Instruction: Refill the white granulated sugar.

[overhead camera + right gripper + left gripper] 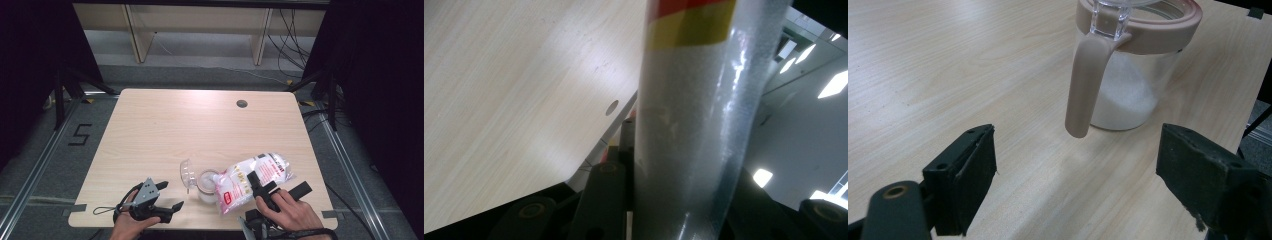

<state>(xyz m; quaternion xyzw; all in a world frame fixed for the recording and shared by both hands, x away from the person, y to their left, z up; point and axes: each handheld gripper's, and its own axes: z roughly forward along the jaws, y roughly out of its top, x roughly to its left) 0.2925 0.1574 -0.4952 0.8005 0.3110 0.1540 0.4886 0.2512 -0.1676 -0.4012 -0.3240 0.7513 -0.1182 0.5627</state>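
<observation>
Sugar or a similar white grain fills a clear plastic bag point(255, 180) with red and yellow print, which lies tilted near the front edge of the table point(165, 125), right of its middle, its lower end leaning onto the open mouth of a clear jar point(207, 186). The right gripper point(265, 192) is clamped on the bag: in the right gripper view the bag's glossy body point(694, 130) stands pressed between the two black jaws, and in the high view the person's right hand point(292, 212) holds that gripper at the front edge. The jar stands upright just left of the bag, with white grains in its bottom; its beige rim and long beige handle point(1085, 85) face the left gripper, and its clear domed lid point(188, 174) hangs flipped open on the side toward the table's left edge. The left gripper point(167, 195) sits near the front left corner, held by the left hand point(131, 220), its jaws wide apart with only bare wood between them and the jar a little way ahead. A round cable hole point(242, 103) sits near the far edge.
</observation>
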